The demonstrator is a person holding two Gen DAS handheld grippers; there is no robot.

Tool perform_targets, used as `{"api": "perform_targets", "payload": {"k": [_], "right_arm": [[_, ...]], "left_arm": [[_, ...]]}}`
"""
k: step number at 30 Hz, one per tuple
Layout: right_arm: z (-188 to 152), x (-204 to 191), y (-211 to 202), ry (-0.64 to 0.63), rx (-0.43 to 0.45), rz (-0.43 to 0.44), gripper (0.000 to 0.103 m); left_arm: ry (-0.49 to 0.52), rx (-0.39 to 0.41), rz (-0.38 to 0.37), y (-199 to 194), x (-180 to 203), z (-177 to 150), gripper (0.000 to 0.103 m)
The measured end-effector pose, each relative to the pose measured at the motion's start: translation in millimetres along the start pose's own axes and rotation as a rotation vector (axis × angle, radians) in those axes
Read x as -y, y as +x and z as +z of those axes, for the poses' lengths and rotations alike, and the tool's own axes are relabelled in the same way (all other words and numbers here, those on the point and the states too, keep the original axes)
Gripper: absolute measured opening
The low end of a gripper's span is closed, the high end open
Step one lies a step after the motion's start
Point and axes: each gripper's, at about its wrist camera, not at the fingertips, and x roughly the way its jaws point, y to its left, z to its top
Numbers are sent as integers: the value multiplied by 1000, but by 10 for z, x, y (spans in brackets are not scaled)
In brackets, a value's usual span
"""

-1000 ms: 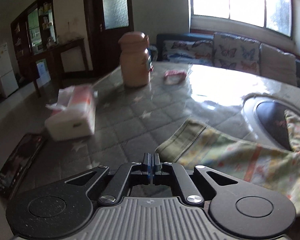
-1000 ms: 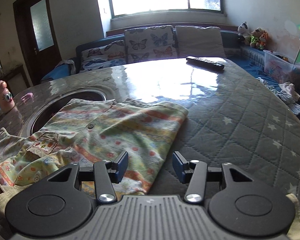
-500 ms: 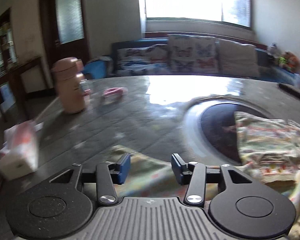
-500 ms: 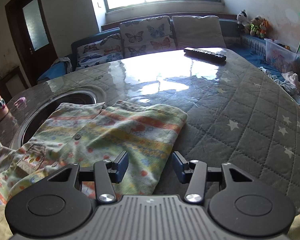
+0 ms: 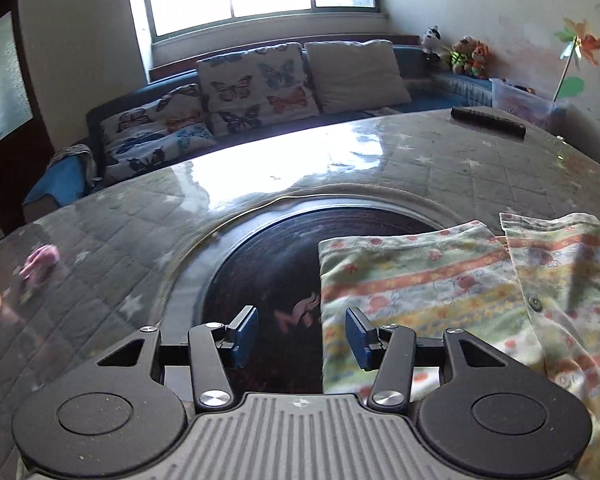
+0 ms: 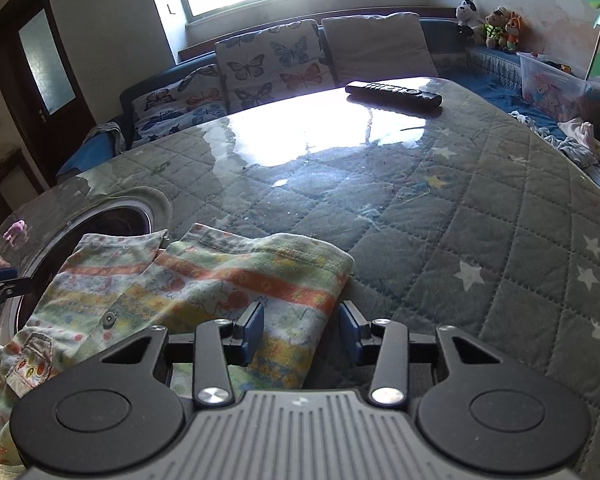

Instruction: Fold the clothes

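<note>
A child's shirt [image 5: 428,284] with orange, yellow and green stripes lies flat on the quilted table, partly over a dark round inset [image 5: 268,248]. My left gripper [image 5: 302,338] is open just above the shirt's left edge, which runs close to its right finger. In the right wrist view the same shirt [image 6: 220,280] reaches its folded right edge in between the fingers of my right gripper [image 6: 301,332]. Those jaws are closing, but the pads stand clear of the cloth. The left gripper's tip [image 6: 0,280] shows at that view's left border.
A black remote control [image 6: 392,94] lies at the far side of the table [image 6: 480,208]. A sofa with butterfly cushions [image 6: 272,68] runs behind it. A small pink thing [image 5: 40,260] sits at the table's left. Clothes and a plastic box [image 6: 552,84] lie beyond the right edge.
My left gripper has opened and swung right, from the tissue pack and bottle to the shirt's left edge. My right gripper has come lower over the shirt's right edge, its jaws narrower.
</note>
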Motion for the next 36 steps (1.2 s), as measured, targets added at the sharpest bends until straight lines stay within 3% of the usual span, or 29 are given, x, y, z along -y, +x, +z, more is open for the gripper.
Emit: {"api": "perform_targets", "payload": {"k": [5,10,13,14,15,20,25,29,32,34,35,36], "right_arm": [[47,-17,57,-21,-2,-2,32],[113,-55,141,-41,-10,6,16],[150,-103,196,-63,-15,8,11],[166,-125,215,-73,-16,5,9],[185,-144,236,-81,-17,2,8],[285,-242,348,-119,-18,0,6],[491,-397,573,-160,-16,2,5],[583,-453,694,-178,-22,-7,5],[594,-443,723,-181,-26,-2,5],[591,-417,722,-173,-28,4,7],[592,-396,716,-165,-28,8,7],[592,-374,710,-158,-27,13,9]], "left_arm": [[11,-32,-24,226,19,77,51],[7,-48,-49,343,11,97,48],[15,-41,-68,377,21,129,30],[21,-39,-69,386,30,140,15],[28,-36,-62,393,38,143,7],[47,1,7,428,23,158,0],[3,-1,61,525,-171,238,0],[-91,-3,7,461,-368,275,3],[-85,4,-17,399,-376,260,6],[-68,8,-20,384,-346,249,31],[-59,9,-10,393,-324,243,48],[-51,7,-3,408,-303,238,51]]}}
